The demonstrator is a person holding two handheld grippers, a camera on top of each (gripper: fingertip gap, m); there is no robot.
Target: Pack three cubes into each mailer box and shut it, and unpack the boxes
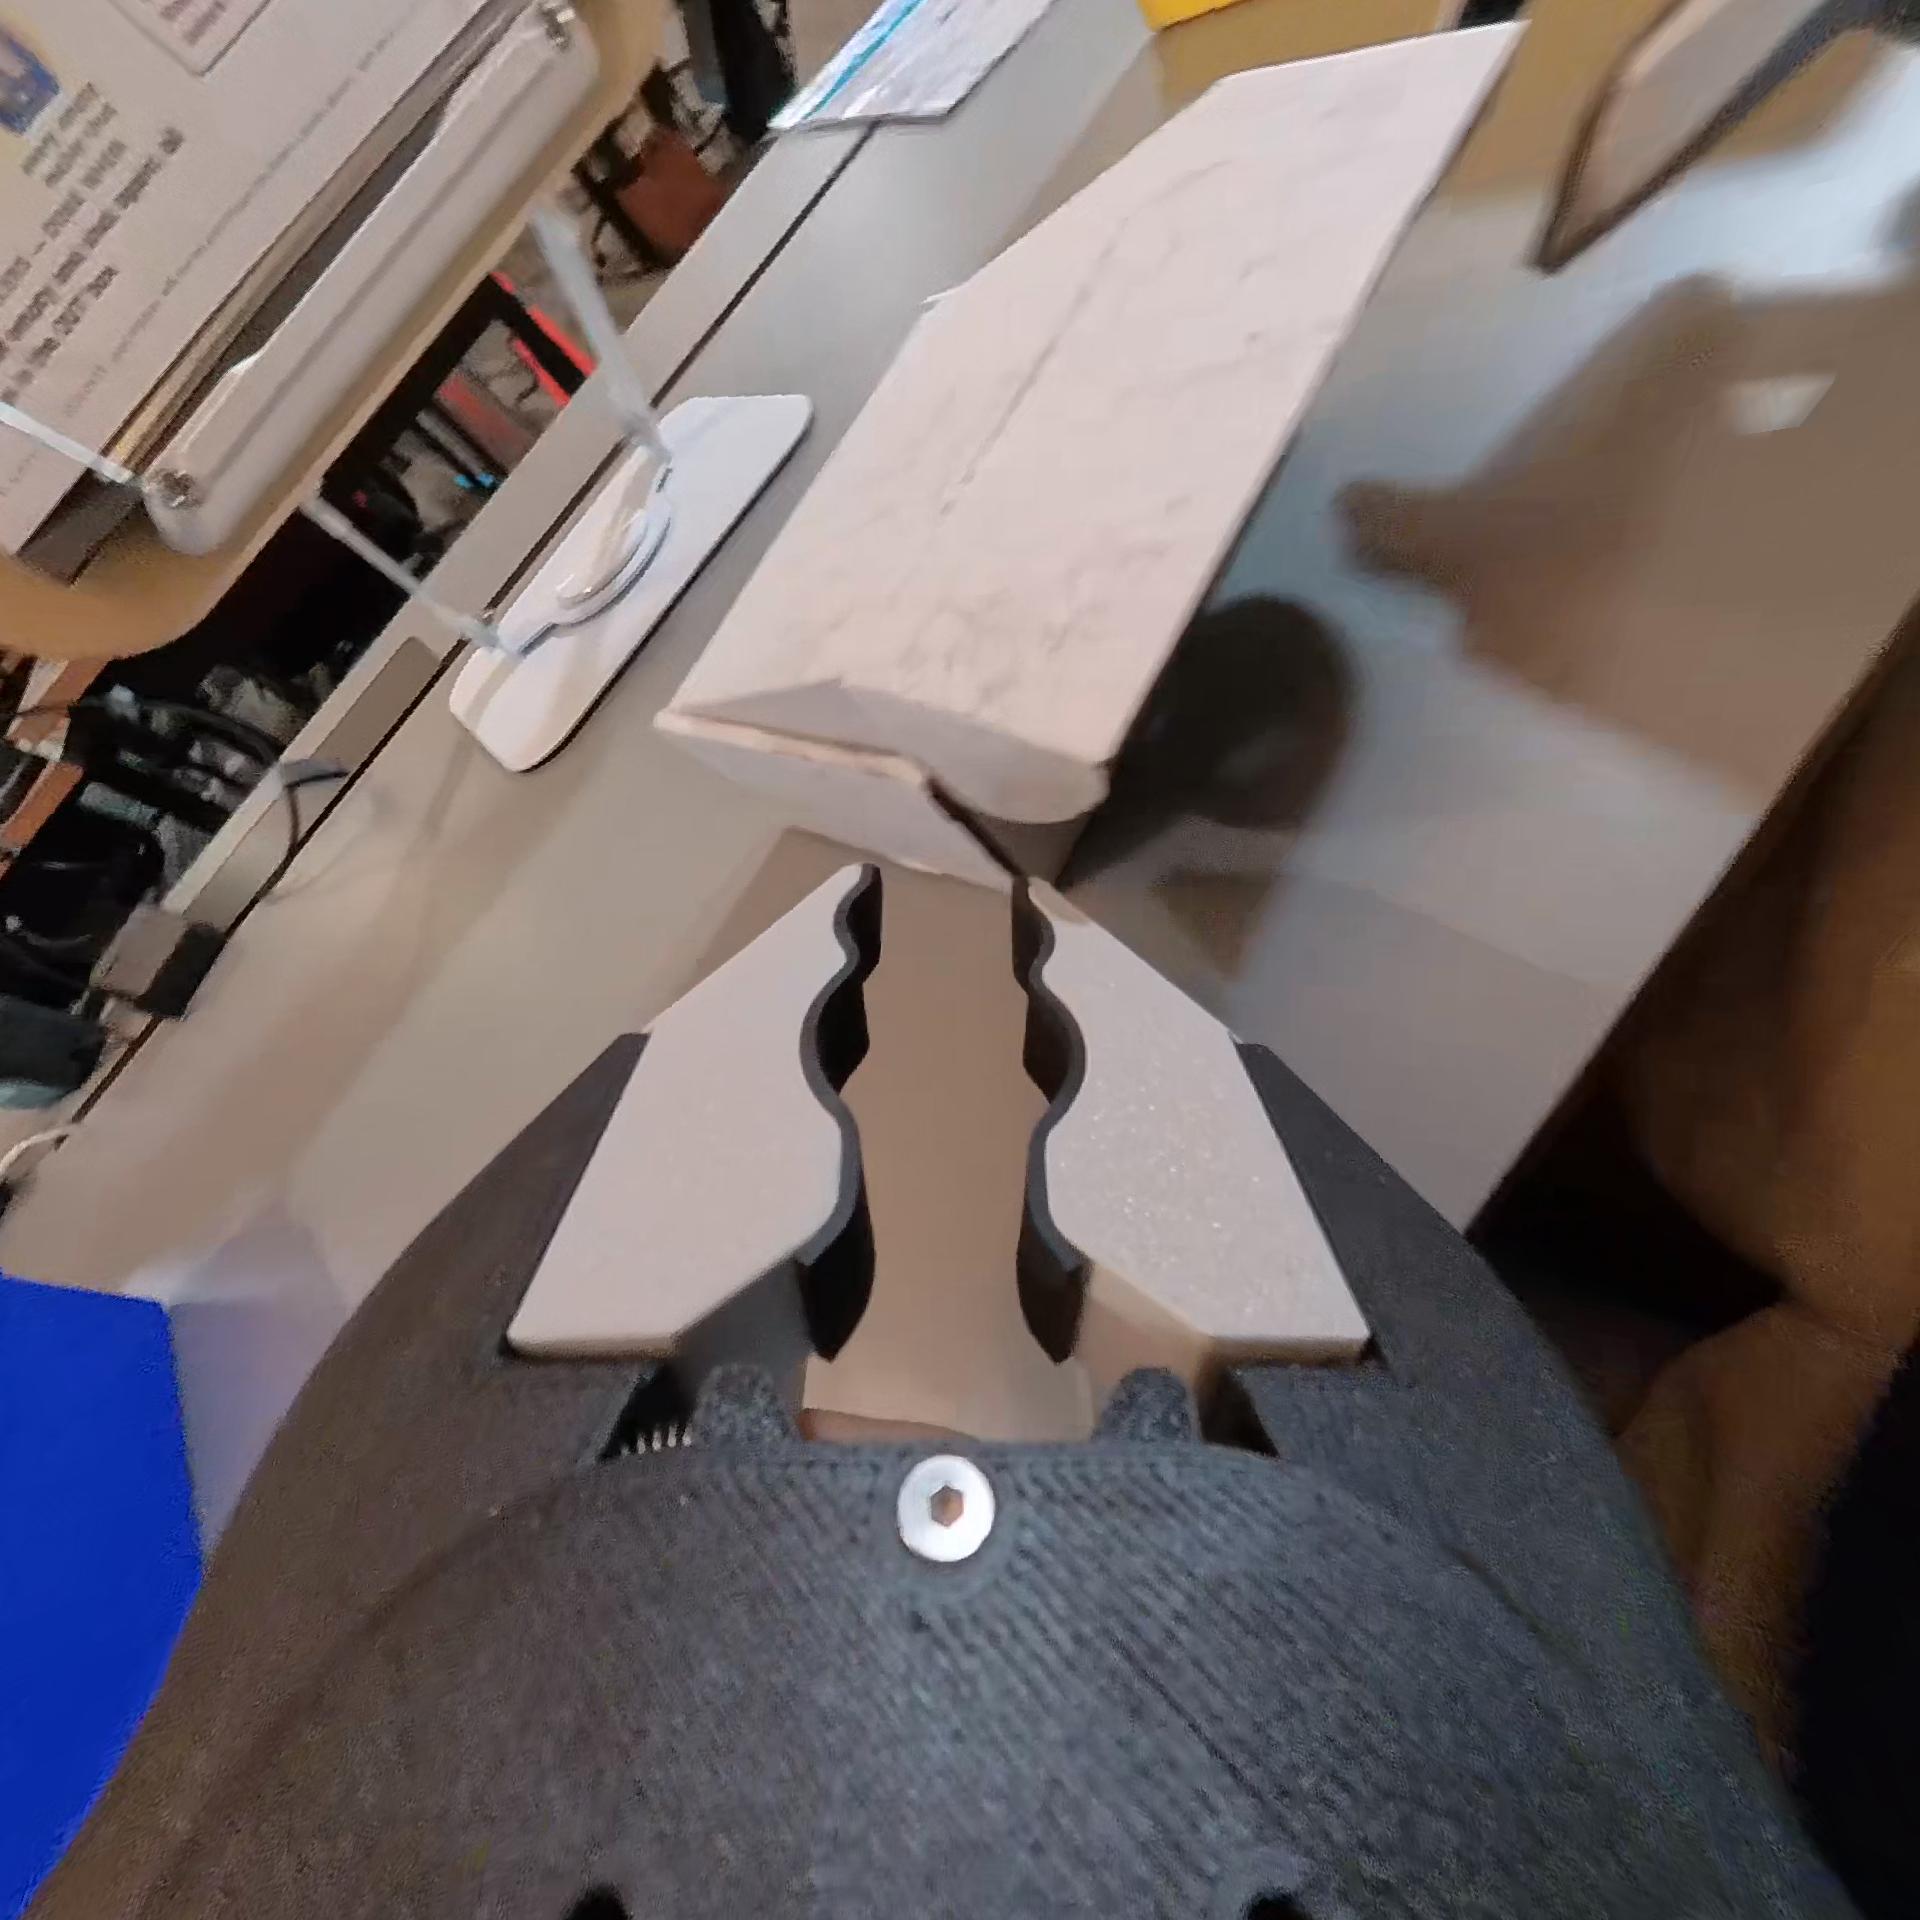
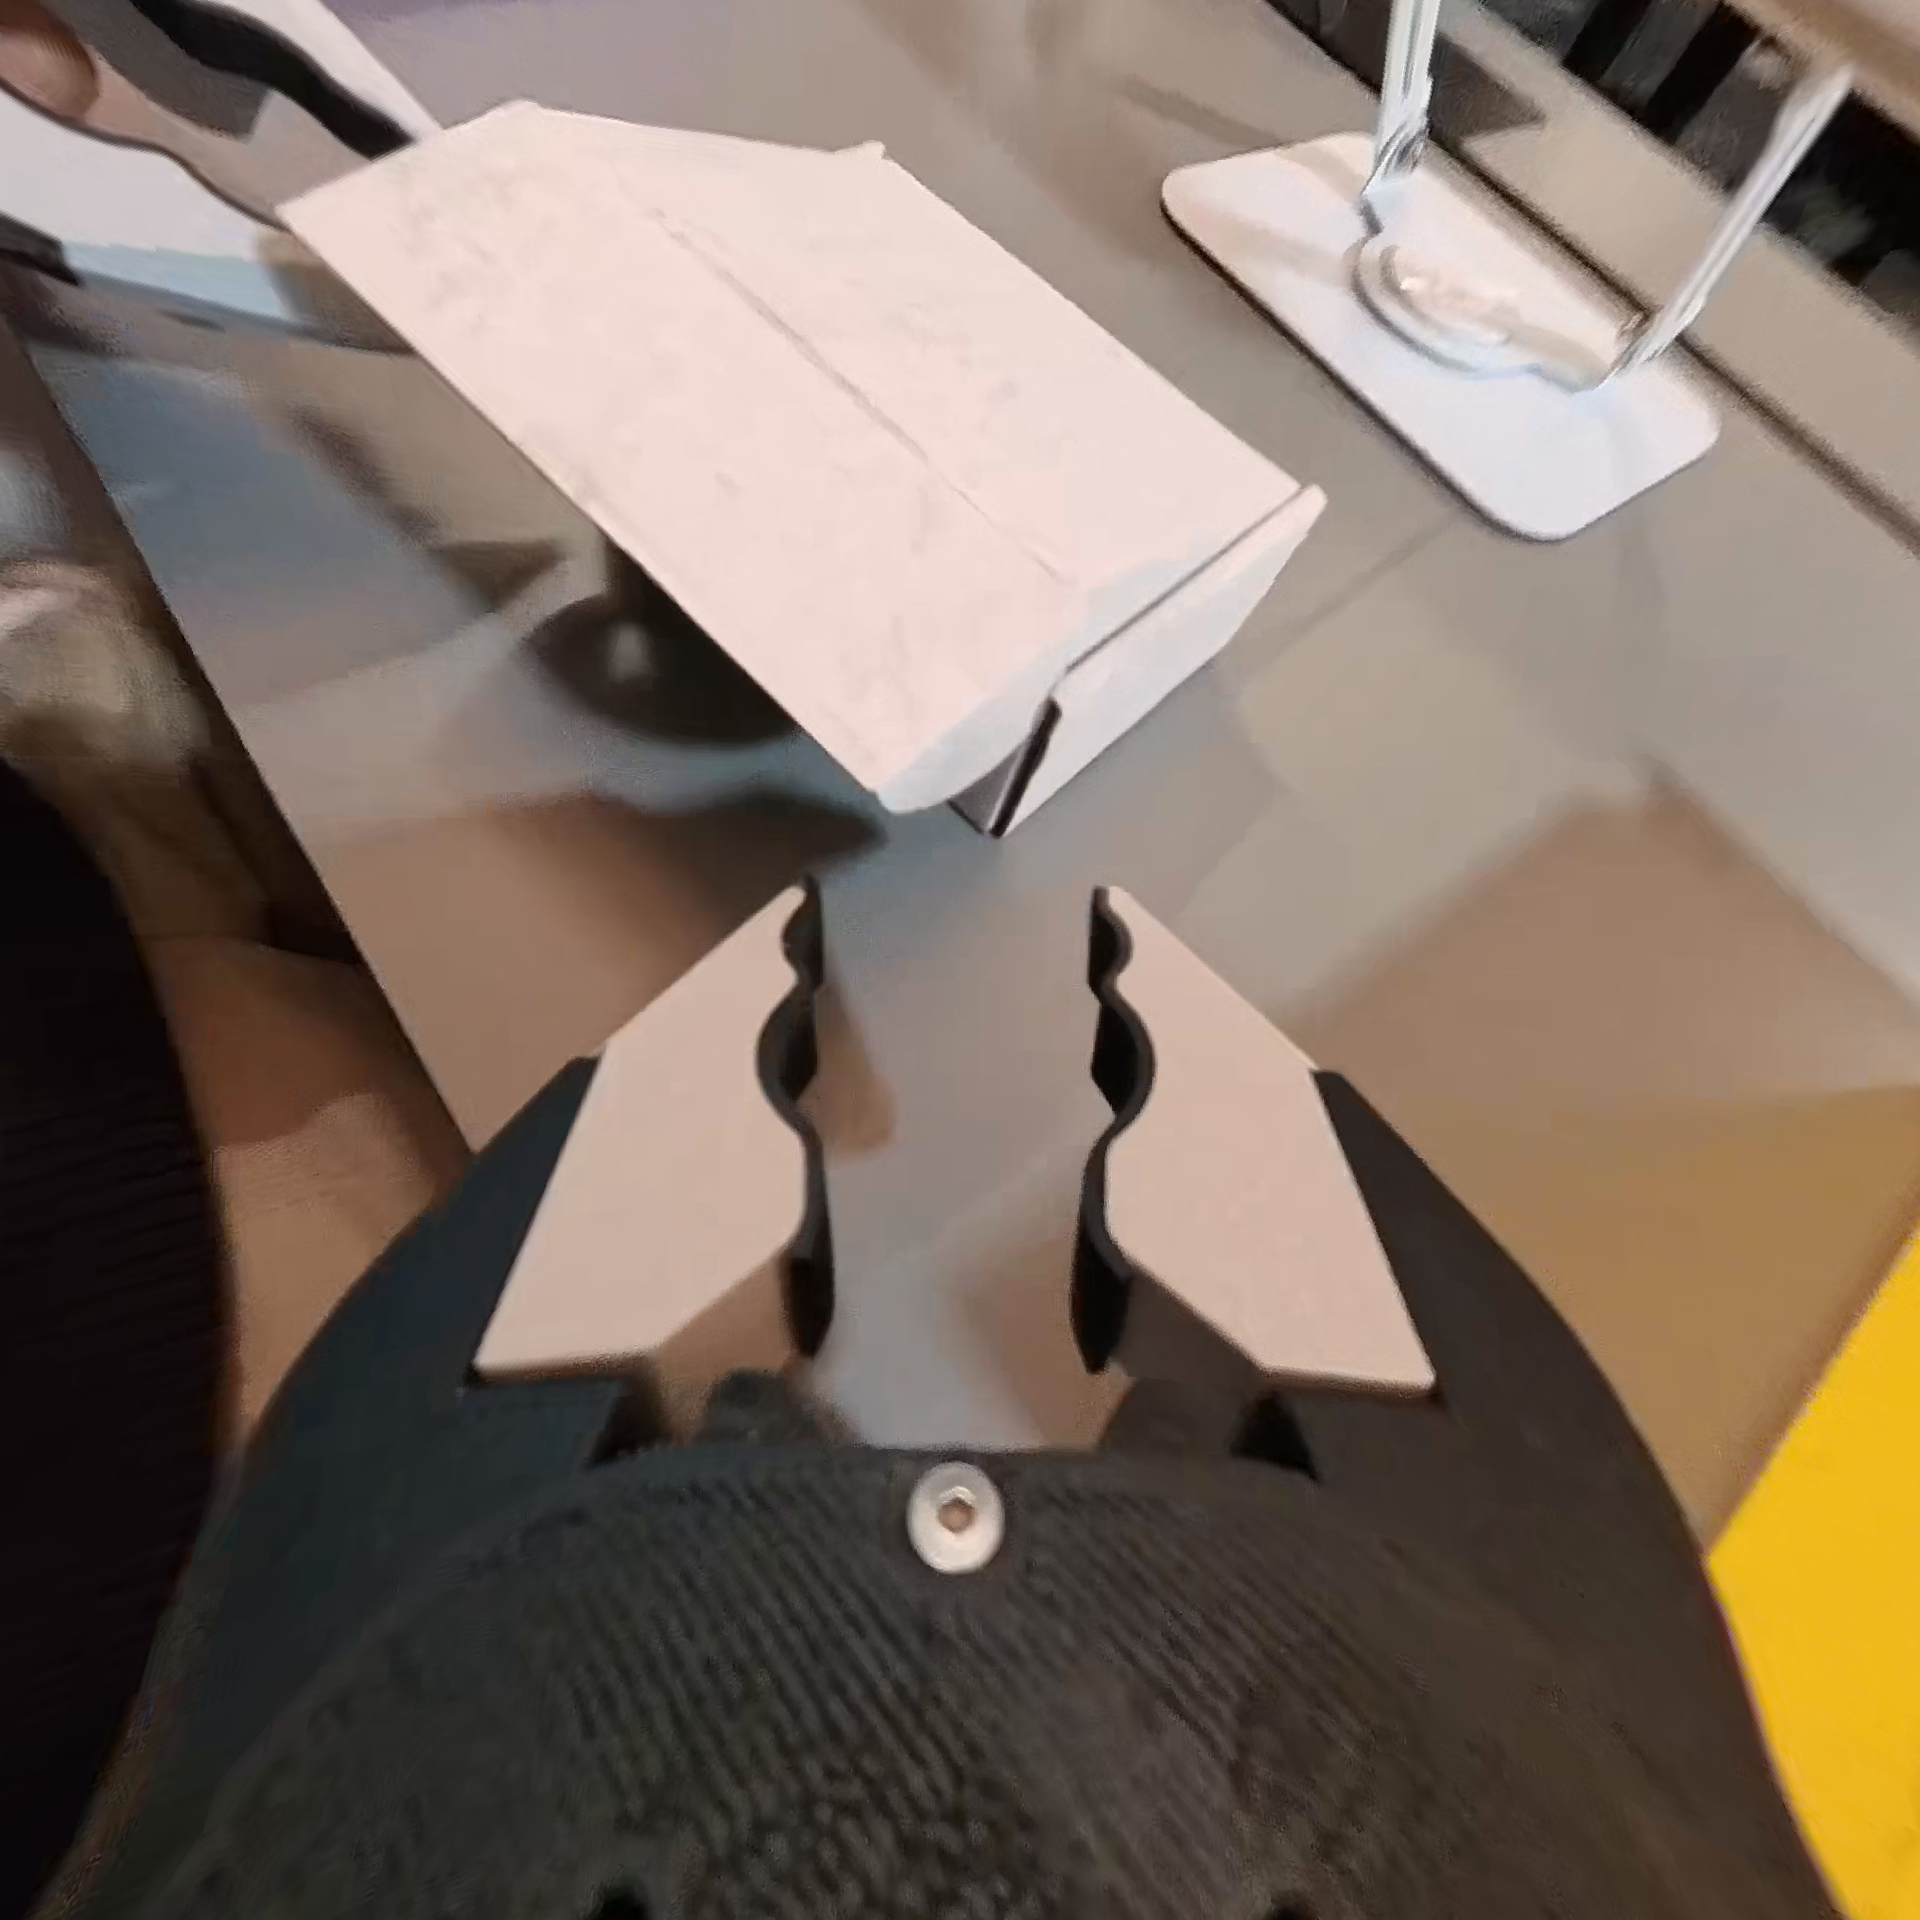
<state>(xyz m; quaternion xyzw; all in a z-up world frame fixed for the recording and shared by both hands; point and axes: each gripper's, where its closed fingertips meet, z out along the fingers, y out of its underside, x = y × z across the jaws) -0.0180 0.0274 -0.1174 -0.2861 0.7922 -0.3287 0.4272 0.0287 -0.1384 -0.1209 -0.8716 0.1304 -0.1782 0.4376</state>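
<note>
A white cardboard mailer box is seen lying flat on a grey bench, its lid folded down and shut, so its contents cannot be seen. A small dark gap is shown at the near corner of the box, where a side flap meets the front wall.

In the left wrist view, the left tongs are held released, with a narrow gap between the fingers and nothing gripped; the near end of the box is placed just beyond the fingertips, apart from them.

In the right wrist view, the right tongs are likewise released and empty, with a near corner of the same box just ahead of the tips.

A white stand base with clear struts is set on the bench beside the box.
</note>
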